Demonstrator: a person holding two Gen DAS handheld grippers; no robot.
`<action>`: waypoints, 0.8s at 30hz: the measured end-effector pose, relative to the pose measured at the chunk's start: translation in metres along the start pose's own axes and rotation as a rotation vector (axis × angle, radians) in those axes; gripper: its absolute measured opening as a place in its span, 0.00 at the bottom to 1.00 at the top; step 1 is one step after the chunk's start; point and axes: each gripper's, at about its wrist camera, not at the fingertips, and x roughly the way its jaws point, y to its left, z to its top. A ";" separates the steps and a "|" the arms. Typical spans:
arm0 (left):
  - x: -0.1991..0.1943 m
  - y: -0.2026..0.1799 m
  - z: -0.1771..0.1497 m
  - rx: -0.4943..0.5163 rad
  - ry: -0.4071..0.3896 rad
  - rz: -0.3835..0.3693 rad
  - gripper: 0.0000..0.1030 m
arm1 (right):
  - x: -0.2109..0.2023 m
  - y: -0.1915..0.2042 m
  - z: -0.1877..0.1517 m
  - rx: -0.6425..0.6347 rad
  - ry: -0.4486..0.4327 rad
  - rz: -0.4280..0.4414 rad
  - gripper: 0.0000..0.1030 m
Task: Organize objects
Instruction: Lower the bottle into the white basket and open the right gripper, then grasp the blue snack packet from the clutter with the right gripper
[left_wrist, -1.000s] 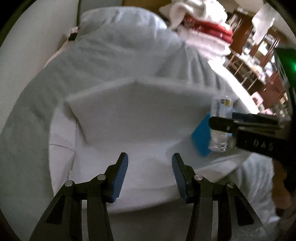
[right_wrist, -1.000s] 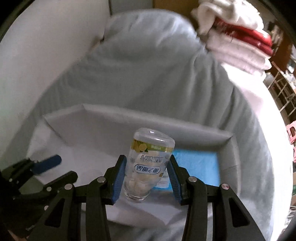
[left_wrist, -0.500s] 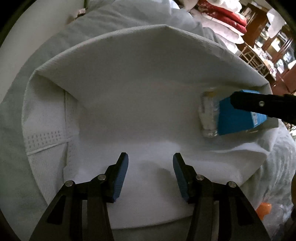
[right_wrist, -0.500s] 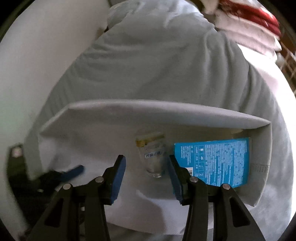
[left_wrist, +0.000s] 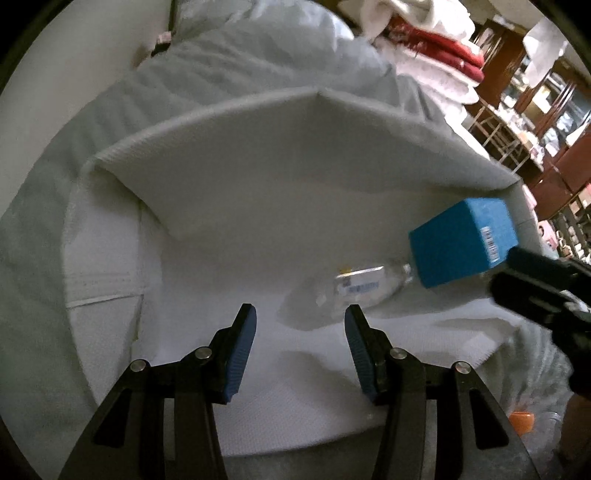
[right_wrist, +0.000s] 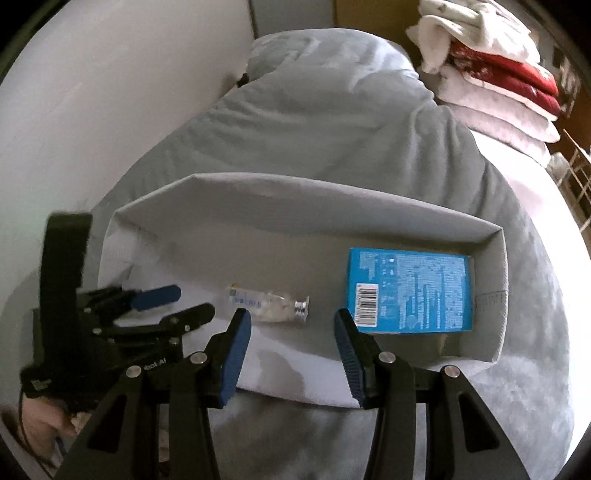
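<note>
Inside the white bin (right_wrist: 495, 295) on the bed (right_wrist: 332, 140), the bottle (right_wrist: 271, 304) lay on its side left of the blue box (right_wrist: 410, 291), apart, while left tool (left_wrist: 299, 325) and right tool (right_wrist: 291, 328) hovered empty, jaws parted.

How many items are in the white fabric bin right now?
2. A small clear bottle lies on its side near the middle of the bin; a blue box lies flat by the bin's right wall. No others show.
</note>
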 end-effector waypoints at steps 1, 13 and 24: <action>-0.008 0.000 -0.001 0.003 -0.032 -0.005 0.48 | 0.001 -0.002 0.001 0.007 0.003 0.009 0.44; -0.038 0.000 -0.013 0.017 -0.218 -0.022 0.49 | -0.032 -0.041 -0.043 0.147 -0.079 0.133 0.44; -0.033 -0.013 -0.002 0.036 -0.232 -0.002 0.49 | -0.068 -0.061 -0.104 0.235 -0.058 0.216 0.44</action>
